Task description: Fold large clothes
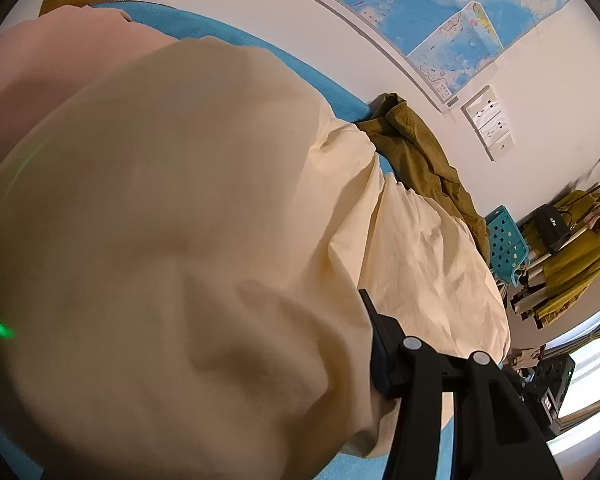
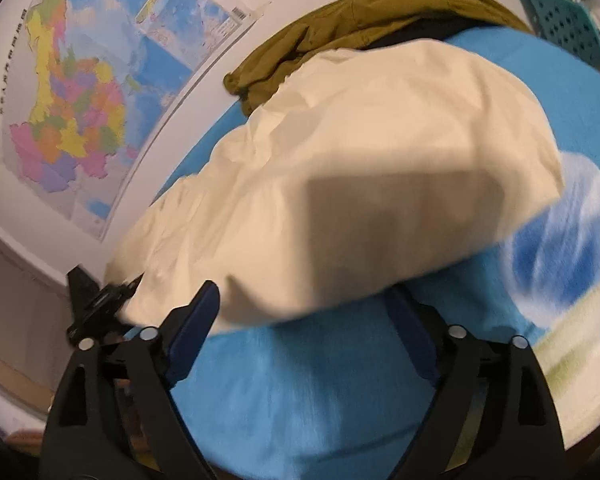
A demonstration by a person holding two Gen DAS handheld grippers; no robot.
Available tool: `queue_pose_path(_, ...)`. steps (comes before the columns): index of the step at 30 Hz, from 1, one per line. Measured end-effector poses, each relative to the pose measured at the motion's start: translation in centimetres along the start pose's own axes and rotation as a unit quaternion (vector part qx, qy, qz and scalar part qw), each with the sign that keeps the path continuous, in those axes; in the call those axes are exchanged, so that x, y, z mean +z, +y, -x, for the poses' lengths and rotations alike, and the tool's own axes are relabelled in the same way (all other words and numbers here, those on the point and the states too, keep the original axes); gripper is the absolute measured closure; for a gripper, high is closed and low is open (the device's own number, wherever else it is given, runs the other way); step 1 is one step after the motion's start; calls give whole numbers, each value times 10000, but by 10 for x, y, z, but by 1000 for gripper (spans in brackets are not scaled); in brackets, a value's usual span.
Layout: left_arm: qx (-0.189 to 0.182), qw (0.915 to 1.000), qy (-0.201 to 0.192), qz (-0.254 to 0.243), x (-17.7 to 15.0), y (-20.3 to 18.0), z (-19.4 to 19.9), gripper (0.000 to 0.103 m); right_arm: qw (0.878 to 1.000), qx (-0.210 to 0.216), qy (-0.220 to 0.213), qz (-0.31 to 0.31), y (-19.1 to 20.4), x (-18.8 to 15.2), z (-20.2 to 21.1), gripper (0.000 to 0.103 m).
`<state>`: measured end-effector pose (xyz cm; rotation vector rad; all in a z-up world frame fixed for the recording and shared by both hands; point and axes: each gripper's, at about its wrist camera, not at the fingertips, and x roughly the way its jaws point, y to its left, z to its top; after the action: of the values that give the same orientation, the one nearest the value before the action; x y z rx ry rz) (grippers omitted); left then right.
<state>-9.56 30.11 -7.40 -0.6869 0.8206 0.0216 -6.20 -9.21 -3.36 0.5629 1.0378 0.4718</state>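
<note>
Cream cotton garment (image 2: 340, 168), large and wrinkled, is lying spread across the blue printed bedsheet (image 2: 300, 392), with its far edge touching a crumpled olive-green jacket (image 2: 340, 20) that is sitting against the white wall. The right gripper (image 2: 304, 312) is hovering just over the near hem of the cream garment; its 2 blue-padded fingers (image 2: 196, 320) are standing wide apart, released, with the hem lying above the gap and no pad pressing on cloth. The left gripper (image 2: 100, 304) is showing at the garment's left corner in the right wrist view, with cloth bunched against its black tip. In the left wrist view only 1 dark finger (image 1: 380, 344) of that gripper is showing, with a raised fold of the cream garment (image 1: 180, 220) draped against it and covering the other side; whether the pads are clenched on the fold cannot be told. A pink fabric item (image 1: 52, 60) is lying beyond the cream garment on the bedsheet. A coloured wall map (image 2: 72, 92) is hanging above the bed, beside a white socket panel (image 1: 488, 120). A teal perforated plastic basket (image 1: 504, 244) is standing past the bed's end.
</note>
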Motion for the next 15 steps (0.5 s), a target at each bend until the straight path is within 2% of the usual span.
queue_pose_path(2, -14, 10000, 0, -31, 0, 0, -2, 53, 9997, -134, -180, -43, 6, 3, -9, 16)
queue_pose_path(4, -30, 10000, 5, -50, 0, 1, -2, 53, 9995, -27, -296, -125, 5, 7, -14, 16)
queue_pose_path(5, -31, 10000, 4, -61, 0, 1, -1, 53, 9989, 118, -407, -191, 6, 9, -15, 20)
queue_pose_path(8, 12, 9999, -4, -133, 0, 0, 0, 52, 9939, 727, -765, -310, 4, 15, -8, 20)
queue_pose_path(9, 45, 9999, -10, -164, 0, -1, 0, 52, 9940, 735, -752, -296, 3, 18, -10, 20)
queue_pose_path(12, 166, 9994, -25, -296, 1, -6, -2, 48, 9983, 359, -393, -249, 0, 23, -28, 21)
queue_pose_path(15, 382, 9981, -80, -471, 2, -12, -4, 44, 9974, 454, -448, -321, -3, 31, -37, 21)
